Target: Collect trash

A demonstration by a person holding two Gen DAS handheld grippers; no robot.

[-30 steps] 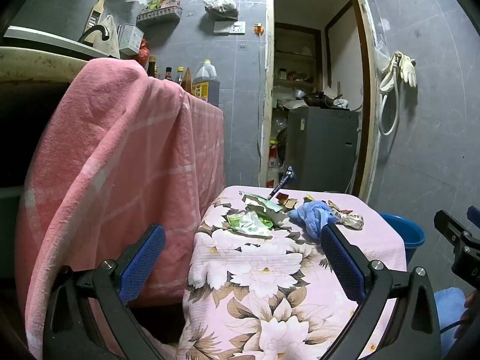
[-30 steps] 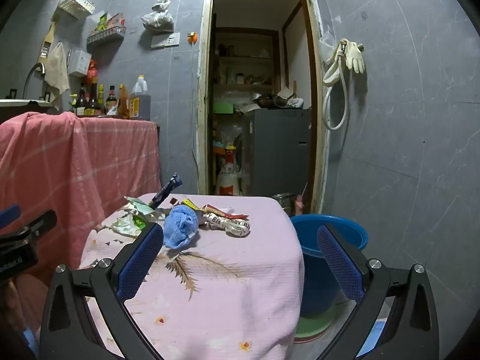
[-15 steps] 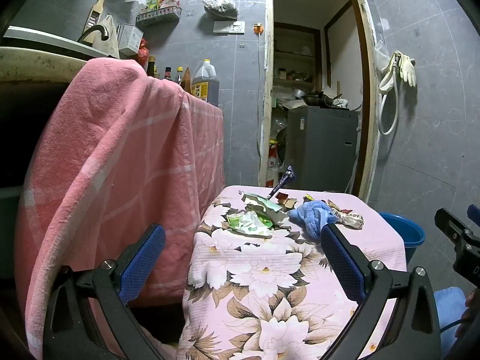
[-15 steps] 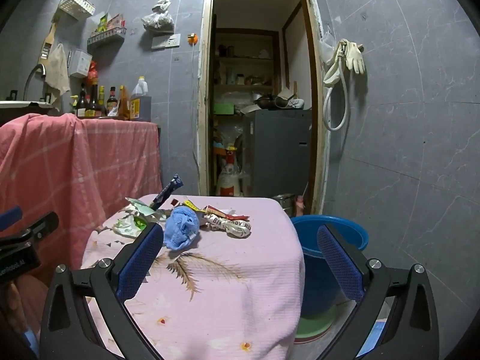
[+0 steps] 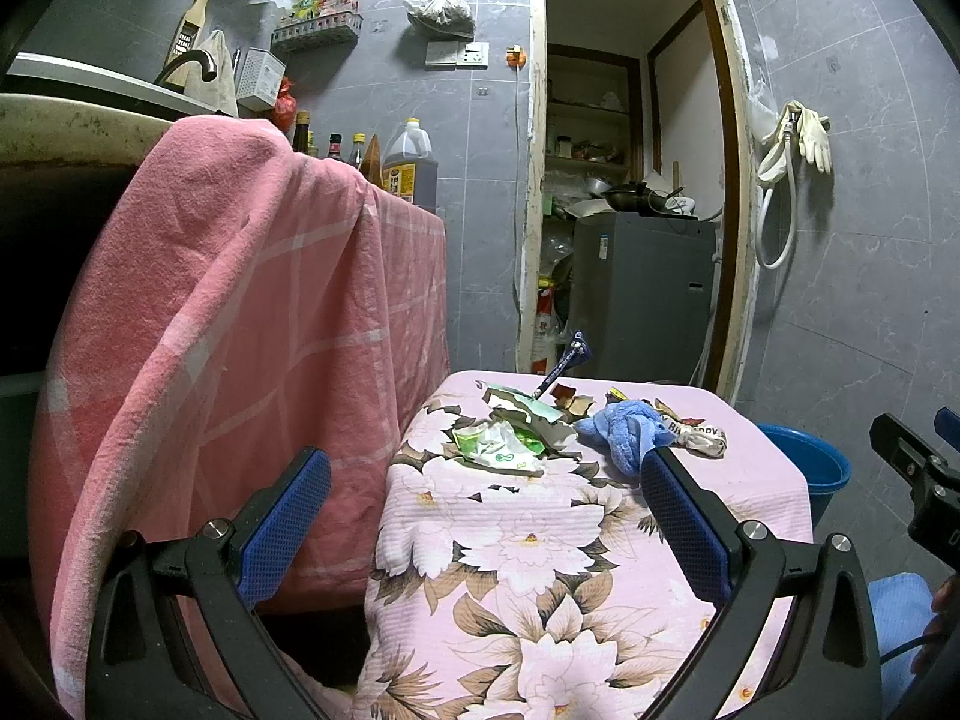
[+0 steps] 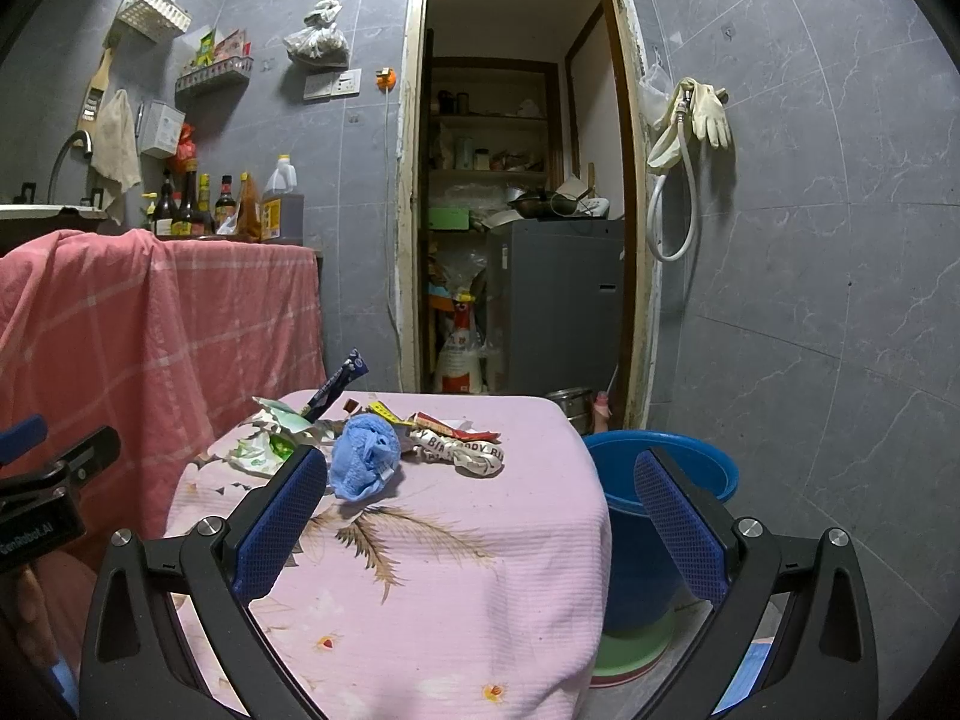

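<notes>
My left tool [image 5: 485,516] and right tool [image 6: 482,513] both hover with jaws spread wide, holding nothing, over the near edge of the flowered desk [image 6: 456,552]. The trash [image 6: 456,450] lies ahead of both tools at the desk's far end, strung out crosswise: crumpled printed wrappers, green packets [image 5: 498,450], a blue cloth [image 6: 364,465]. My right tool seems nearer. A blue bucket [image 6: 666,474] stands right of the desk.

The blue bucket [image 5: 804,462] sat half hidden behind the table [image 5: 540,540]; the crumpled wrapper's [image 6: 474,453] print was unreadable.
</notes>
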